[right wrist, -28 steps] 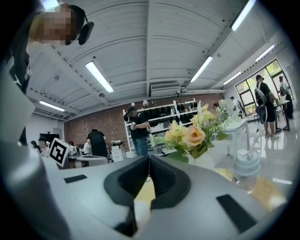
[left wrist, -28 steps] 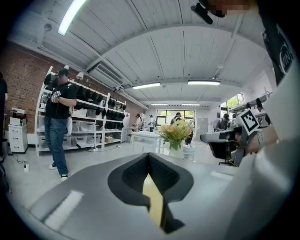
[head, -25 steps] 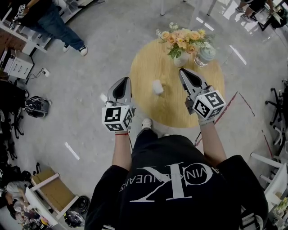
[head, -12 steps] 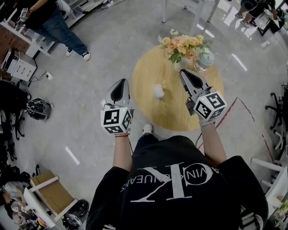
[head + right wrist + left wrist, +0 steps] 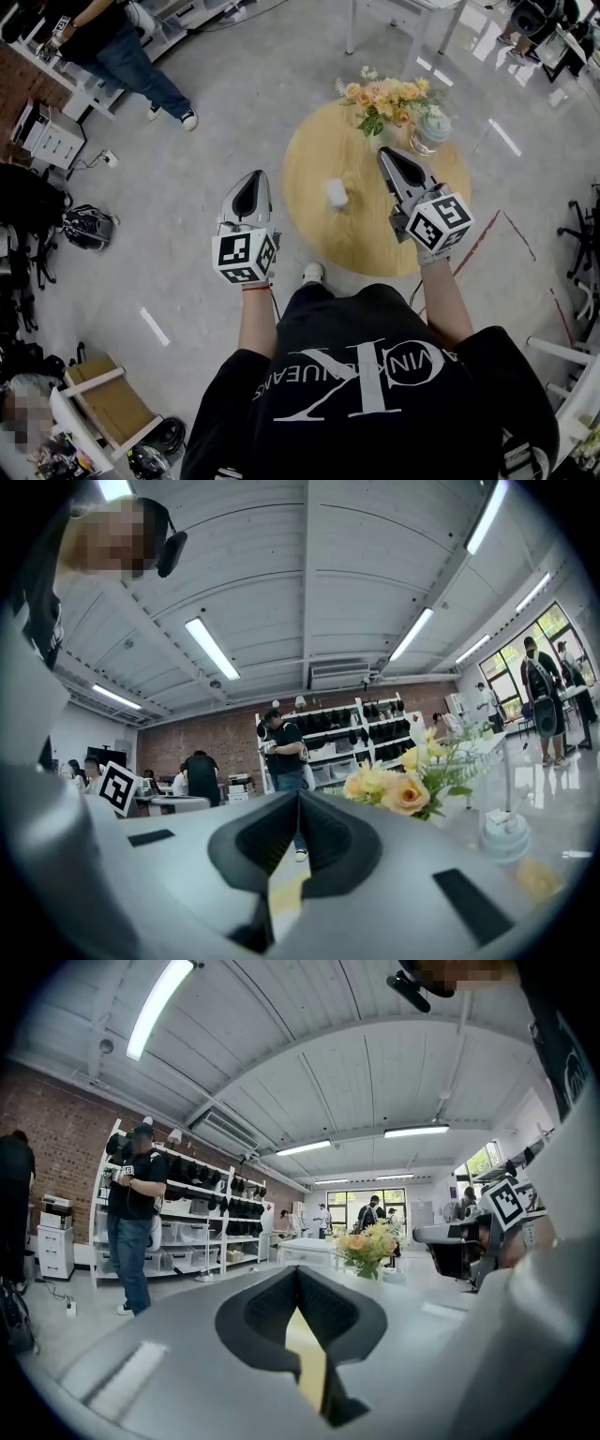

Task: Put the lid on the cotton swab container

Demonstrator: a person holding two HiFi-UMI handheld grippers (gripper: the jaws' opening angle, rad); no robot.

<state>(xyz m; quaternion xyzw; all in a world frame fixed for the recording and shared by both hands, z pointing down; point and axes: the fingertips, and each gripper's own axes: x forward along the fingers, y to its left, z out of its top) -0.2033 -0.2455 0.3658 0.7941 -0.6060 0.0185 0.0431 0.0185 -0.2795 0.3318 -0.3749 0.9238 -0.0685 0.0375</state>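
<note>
Two closed empty grippers: left [image 5: 255, 176], right [image 5: 385, 153].

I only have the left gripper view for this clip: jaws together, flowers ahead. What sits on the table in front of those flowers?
Observer: In the head view a small white object sits alone near the middle of the round table, apart from both grippers.
Operator: Is the right gripper holding anything?
Observer: No. The right gripper has its jaws together with nothing between them.
Operator: Where is my gripper relative to the table?
Observer: In the head view the left gripper shows just left of the table's rim, against the floor.
</note>
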